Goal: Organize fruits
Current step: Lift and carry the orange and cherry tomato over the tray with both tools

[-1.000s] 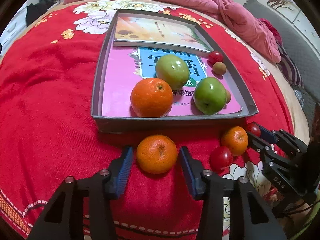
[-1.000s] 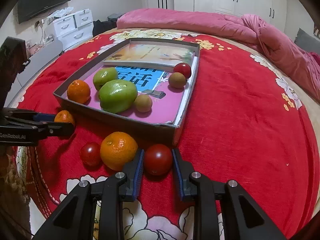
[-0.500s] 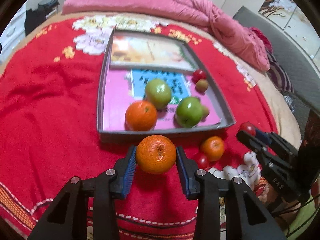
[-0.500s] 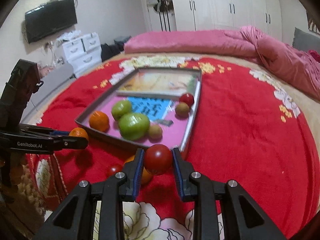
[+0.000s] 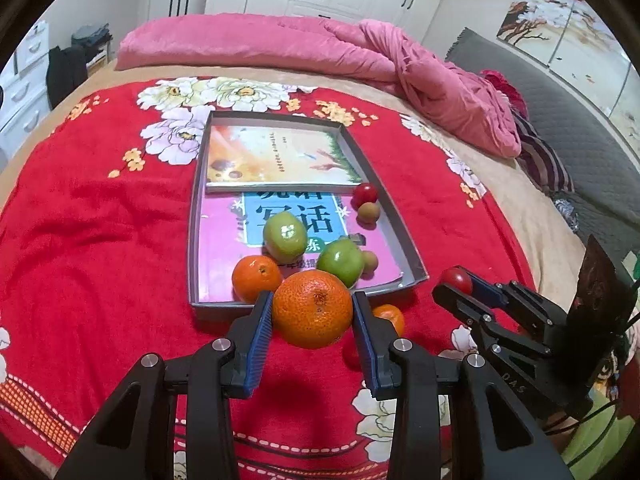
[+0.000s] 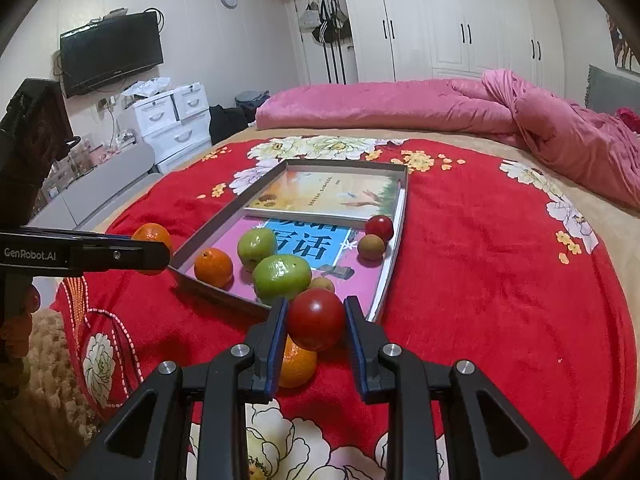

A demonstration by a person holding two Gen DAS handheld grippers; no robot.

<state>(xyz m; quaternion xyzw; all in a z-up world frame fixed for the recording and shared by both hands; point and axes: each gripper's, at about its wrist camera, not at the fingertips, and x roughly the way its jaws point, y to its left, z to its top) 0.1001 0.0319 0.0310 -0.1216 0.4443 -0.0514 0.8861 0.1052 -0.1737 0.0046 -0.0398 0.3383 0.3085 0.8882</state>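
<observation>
Only in the left wrist view is the left gripper (image 5: 313,314) seen head-on, its blue pads pinched on an orange (image 5: 312,309) that is held clear of the red bedspread (image 5: 100,240), in front of the near wall of the grey tray (image 5: 195,216); the right gripper (image 5: 454,286) is caught there from the side, with little of its load shown. That load is made plain in the right wrist view: a red tomato (image 6: 316,319) is clamped between the pads of the right gripper (image 6: 316,322), above the tray's near corner. A second loose orange (image 6: 296,366) on the bedspread is seen below the tomato (it is half hidden in the other view). The held orange is round and dimpled, with a small stem scar facing the camera; the tomato is smooth and glossy. In the tray, on two books, one orange (image 5: 256,278), two green apples (image 5: 285,236) and some smaller fruits are gathered.
</observation>
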